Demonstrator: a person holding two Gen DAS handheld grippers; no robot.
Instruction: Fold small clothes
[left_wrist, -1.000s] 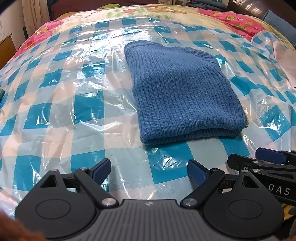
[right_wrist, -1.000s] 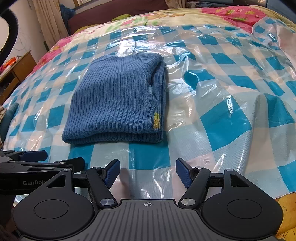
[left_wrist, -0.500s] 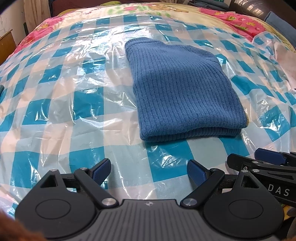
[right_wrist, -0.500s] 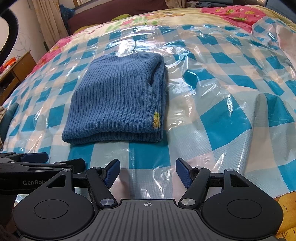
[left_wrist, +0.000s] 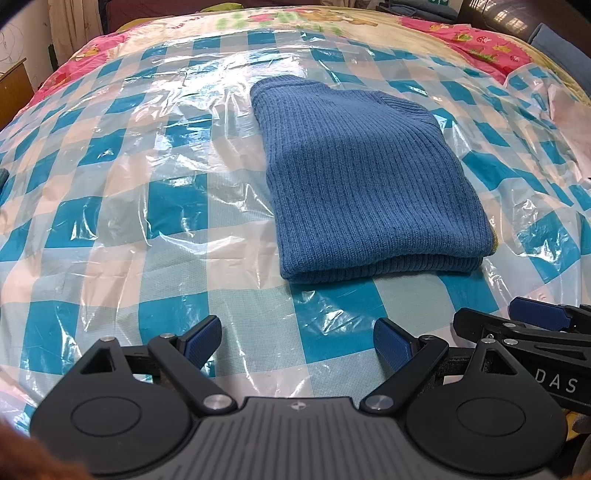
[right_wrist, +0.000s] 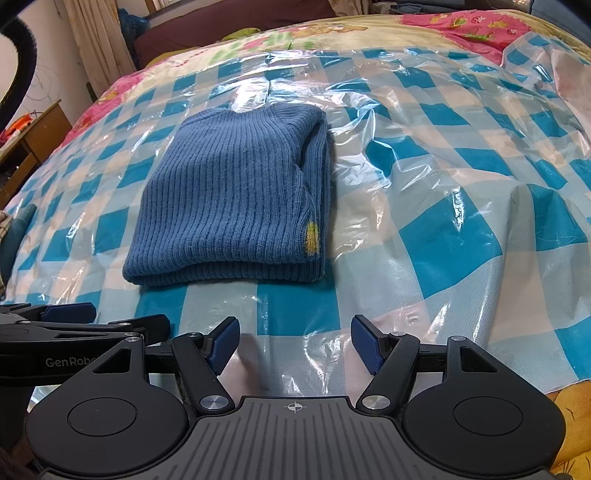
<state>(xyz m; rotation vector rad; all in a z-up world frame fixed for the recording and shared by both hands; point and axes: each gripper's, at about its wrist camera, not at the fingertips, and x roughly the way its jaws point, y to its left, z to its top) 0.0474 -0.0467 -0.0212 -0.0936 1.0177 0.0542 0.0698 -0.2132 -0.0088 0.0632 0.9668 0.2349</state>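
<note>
A blue ribbed knit sweater (left_wrist: 362, 184) lies folded into a compact rectangle on the checked plastic sheet; it also shows in the right wrist view (right_wrist: 236, 199), with a small yellow patch at its near right corner. My left gripper (left_wrist: 297, 341) is open and empty, held just short of the sweater's near edge. My right gripper (right_wrist: 295, 345) is open and empty, also just in front of the sweater. The right gripper shows at the lower right of the left wrist view (left_wrist: 528, 325); the left gripper shows at the lower left of the right wrist view (right_wrist: 74, 325).
The blue-and-white checked plastic sheet (left_wrist: 147, 206) covers a bed with a pink and yellow patterned quilt (right_wrist: 476, 29) beyond it. A wooden cabinet (right_wrist: 33, 129) stands at the far left. The sheet's edge (right_wrist: 517, 384) ends near the right gripper.
The left wrist view has tilted up slightly, showing more of the far bed. The sweater and the right gripper have not moved. Both grippers stay open.
</note>
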